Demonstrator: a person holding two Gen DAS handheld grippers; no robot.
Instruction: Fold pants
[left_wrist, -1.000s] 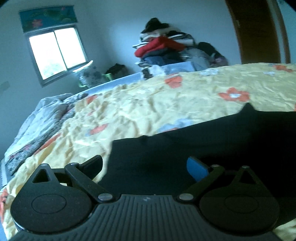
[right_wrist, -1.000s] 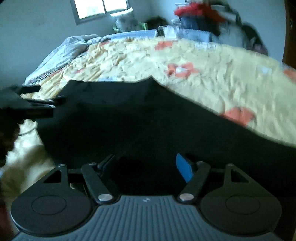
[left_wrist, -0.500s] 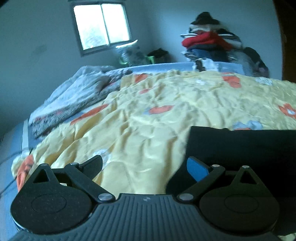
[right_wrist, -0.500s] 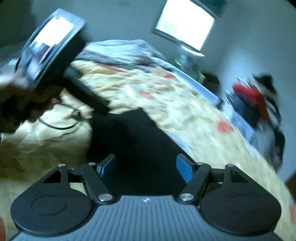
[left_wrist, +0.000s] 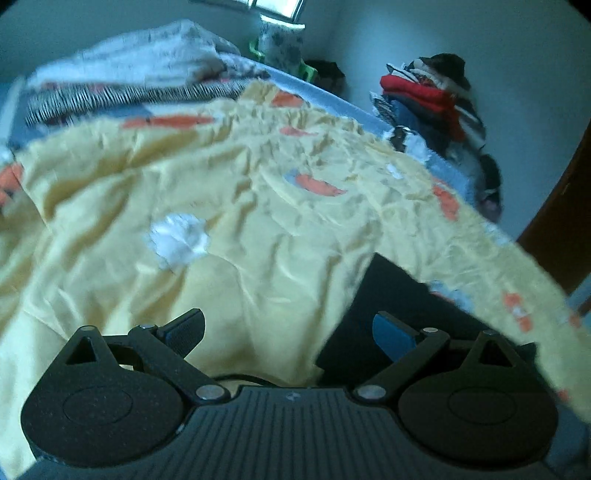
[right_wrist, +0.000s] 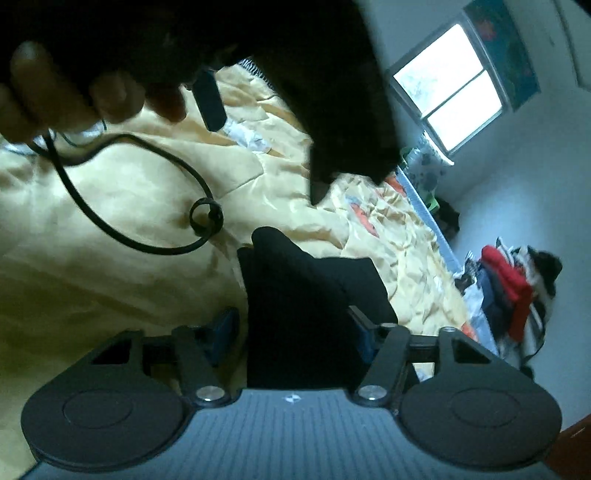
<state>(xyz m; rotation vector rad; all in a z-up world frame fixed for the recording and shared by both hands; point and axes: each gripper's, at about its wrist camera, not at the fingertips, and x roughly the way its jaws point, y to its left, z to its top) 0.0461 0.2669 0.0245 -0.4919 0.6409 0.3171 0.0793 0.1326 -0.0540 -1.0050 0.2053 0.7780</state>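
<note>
- My right gripper (right_wrist: 291, 334) has its fingers (right_wrist: 223, 328) astride a folded edge of the black pants (right_wrist: 310, 302). The jaws have just been closing with the cloth between them, but a gap shows at the left pad, so I read this as not yet a grip.
- My left gripper (left_wrist: 288, 332) is released and holds nothing: the left finger (left_wrist: 186, 328) hangs over bare bedsheet and the blue-padded one (left_wrist: 391, 334) over the pants' edge (left_wrist: 384, 306).
- The pants lie on the bed as a dark, compact slab near the sheet's edge, with a corner rising just ahead of my right fingers. I judge one fold is already in, and the right gripper is placed at that edge to take up the next.
- Across the top of the right view hangs something large and black (right_wrist: 332, 92) (too dark and close to name; it may be the other gripper), with a hand (right_wrist: 74, 92) beside it.
- A black cable (right_wrist: 122, 221) loops over the yellow flowered bedsheet (left_wrist: 229, 177) well clear of the pants, so it should not snag the fold.
- Farther out are a rolled striped blanket (left_wrist: 122, 85) at the bed's far end, a heap of clothes (left_wrist: 432, 96) against the wall and a window (right_wrist: 448, 99).
</note>
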